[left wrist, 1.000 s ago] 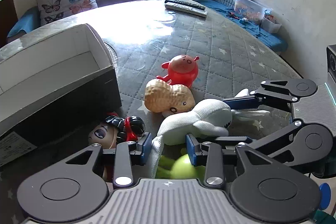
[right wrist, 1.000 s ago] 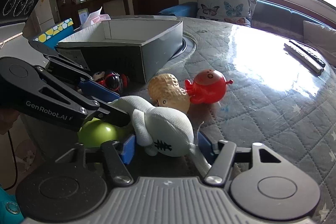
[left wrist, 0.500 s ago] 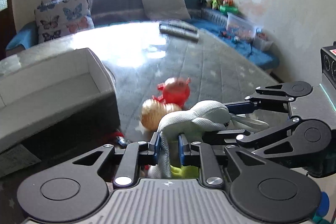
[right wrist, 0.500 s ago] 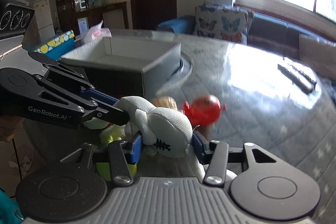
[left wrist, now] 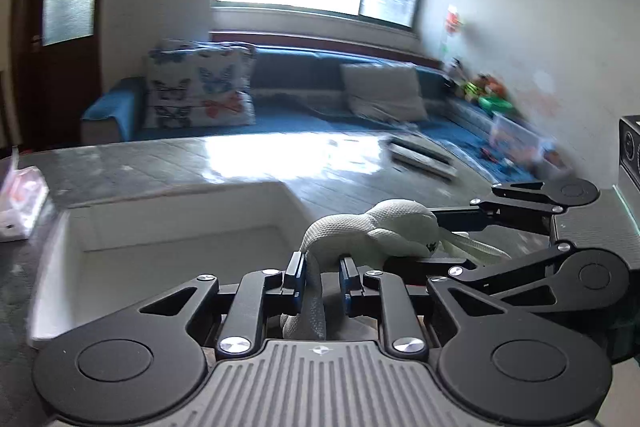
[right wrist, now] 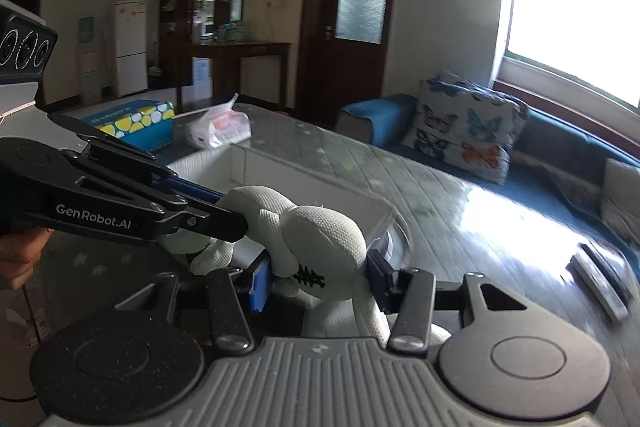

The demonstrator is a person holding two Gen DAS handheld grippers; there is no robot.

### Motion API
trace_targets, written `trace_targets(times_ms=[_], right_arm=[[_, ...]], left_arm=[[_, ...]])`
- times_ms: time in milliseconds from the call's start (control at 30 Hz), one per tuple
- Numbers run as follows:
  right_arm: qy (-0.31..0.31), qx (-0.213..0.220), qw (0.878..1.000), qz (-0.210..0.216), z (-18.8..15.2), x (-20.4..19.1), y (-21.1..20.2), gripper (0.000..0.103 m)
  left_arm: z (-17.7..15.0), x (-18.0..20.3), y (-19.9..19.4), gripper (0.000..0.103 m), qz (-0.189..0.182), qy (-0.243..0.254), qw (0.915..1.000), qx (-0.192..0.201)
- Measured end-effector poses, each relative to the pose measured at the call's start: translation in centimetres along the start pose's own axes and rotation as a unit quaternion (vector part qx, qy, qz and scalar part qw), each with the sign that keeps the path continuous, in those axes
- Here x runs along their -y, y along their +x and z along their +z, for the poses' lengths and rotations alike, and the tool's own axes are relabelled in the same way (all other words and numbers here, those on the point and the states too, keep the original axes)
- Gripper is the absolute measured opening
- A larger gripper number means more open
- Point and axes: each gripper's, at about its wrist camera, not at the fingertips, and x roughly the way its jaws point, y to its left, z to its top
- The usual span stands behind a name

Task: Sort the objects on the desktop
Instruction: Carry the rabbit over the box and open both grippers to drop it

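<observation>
A white knitted plush toy [left wrist: 396,227] is held in the air between both grippers. My left gripper [left wrist: 322,273] is shut on one of its thin limbs. My right gripper [right wrist: 318,277] is shut on its round head [right wrist: 324,247]. The toy hangs over the near right corner of the open white-lined cardboard box [left wrist: 160,247], which also shows behind the toy in the right wrist view [right wrist: 256,163]. The other table toys are out of view.
Two remote controls [left wrist: 422,157] lie on the grey quilted table [left wrist: 200,155] past the box. A tissue pack [right wrist: 218,127] and a blue dotted box [right wrist: 136,123] sit beyond the box. A blue sofa with cushions [left wrist: 200,91] runs along the window.
Both grippers have closed on the white plush toy and lifted it off the table, carrying it up and left toward the box. The other toys dropped out of view.
</observation>
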Motion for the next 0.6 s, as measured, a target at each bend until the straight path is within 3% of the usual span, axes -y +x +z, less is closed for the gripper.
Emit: trace_targets(times_ms=[267, 600], right_arm=[[-0.02, -0.02, 0.999, 0.041, 4.3, -1.1, 7.8, 0.05], [-0.009, -0.059, 0.997, 0.044, 4.8, -1.2, 15.4, 0.054]], left_arm=[[1.5, -6.9, 2.6, 0.019, 0.041, -0.047, 0.998, -0.009], [1.3, -11.7, 7.5, 0.019, 0.076, -0.085, 0.9922, -0.05]])
